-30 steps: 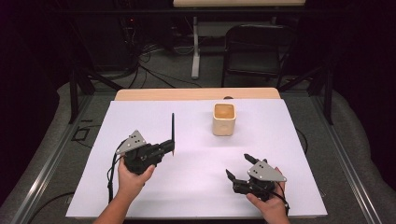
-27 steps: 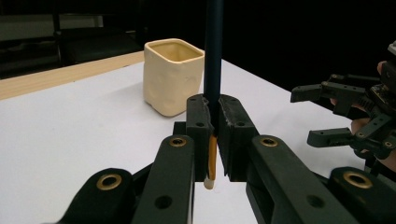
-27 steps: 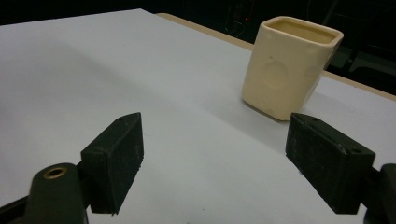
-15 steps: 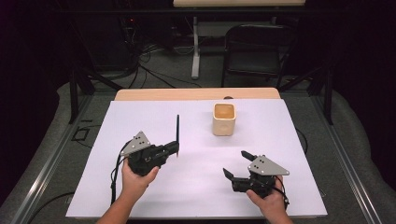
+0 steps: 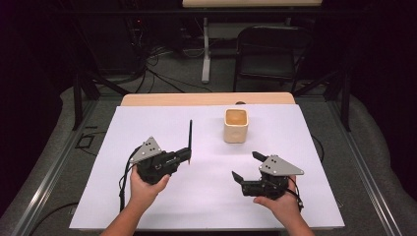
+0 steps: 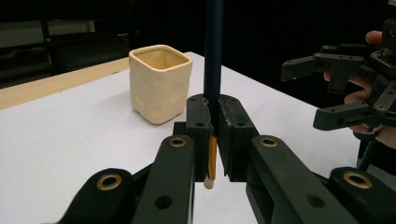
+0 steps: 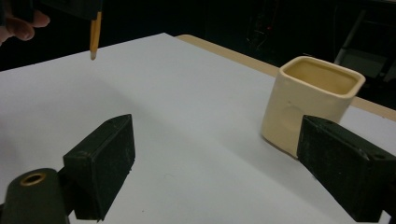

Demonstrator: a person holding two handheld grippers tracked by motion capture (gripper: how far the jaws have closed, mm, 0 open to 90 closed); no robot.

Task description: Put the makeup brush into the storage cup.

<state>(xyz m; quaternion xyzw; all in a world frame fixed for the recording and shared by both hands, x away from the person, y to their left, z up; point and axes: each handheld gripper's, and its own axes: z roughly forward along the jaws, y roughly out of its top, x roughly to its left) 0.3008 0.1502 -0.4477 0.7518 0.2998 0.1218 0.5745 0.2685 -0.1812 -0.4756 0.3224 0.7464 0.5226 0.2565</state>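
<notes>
A dark pencil point(image 5: 190, 135) stands upright in my left gripper point(image 5: 186, 155), which is shut on its lower part at the table's left-middle. In the left gripper view the pencil point(image 6: 214, 46) rises between the pads, and its yellow end with a pale tip hangs below them. A cream square cup point(image 5: 235, 125) stands upright and looks empty, behind and to the right of the pencil. My right gripper point(image 5: 245, 165) hovers open near the front right with nothing between its fingers. In the right gripper view the cup point(image 7: 313, 100) lies ahead at the right.
A white sheet point(image 5: 206, 206) covers the table, and a wooden strip point(image 5: 206, 99) shows along the far edge. A black folding chair point(image 5: 268, 54) and floor cables lie beyond the table. The person's hands come in at the front edge.
My right gripper has lifted a little off the table and stays open. My left gripper has drifted slightly right with the pencil still held upright.
</notes>
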